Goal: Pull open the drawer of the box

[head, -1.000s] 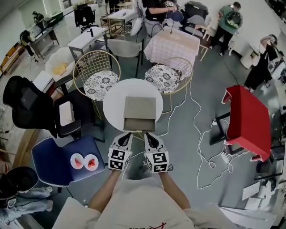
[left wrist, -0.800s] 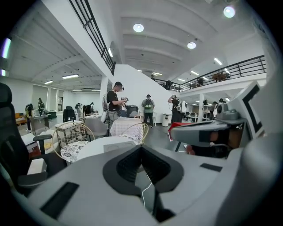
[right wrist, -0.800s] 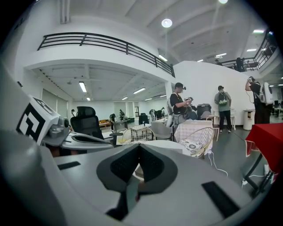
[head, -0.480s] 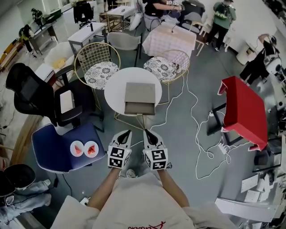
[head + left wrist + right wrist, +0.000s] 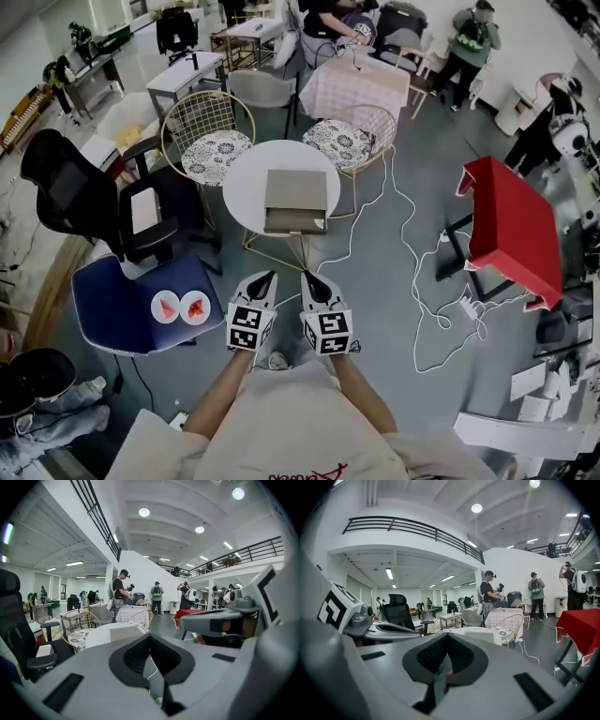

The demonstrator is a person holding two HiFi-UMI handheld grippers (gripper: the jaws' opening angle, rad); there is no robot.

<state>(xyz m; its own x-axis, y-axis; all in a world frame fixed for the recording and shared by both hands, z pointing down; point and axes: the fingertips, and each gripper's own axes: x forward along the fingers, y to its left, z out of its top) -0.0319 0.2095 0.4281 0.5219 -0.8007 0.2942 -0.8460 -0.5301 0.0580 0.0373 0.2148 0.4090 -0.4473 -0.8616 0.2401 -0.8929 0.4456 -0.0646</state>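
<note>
A flat grey-brown box [image 5: 296,190] lies on a small round white table [image 5: 242,192], its darker front face toward me. I cannot tell whether the drawer stands out. Both grippers hover side by side over the floor, well short of the table and close to my body. The left gripper [image 5: 267,277] and right gripper [image 5: 307,277] are both shut with nothing in them. The left gripper view looks past the left gripper [image 5: 149,637] to the table [image 5: 101,634] and box [image 5: 124,631]. From the right gripper [image 5: 447,637] the box [image 5: 483,636] sits ahead.
A blue chair [image 5: 117,323] carrying two small dishes stands left of me, with a black office chair [image 5: 70,187] beyond it. Two gold wire chairs [image 5: 208,136] stand behind the table. A red table [image 5: 511,230] and white cables [image 5: 422,291] on the floor lie to the right.
The table and box now sit farther from the grippers than a second ago. Both grippers stay shut and side by side.
</note>
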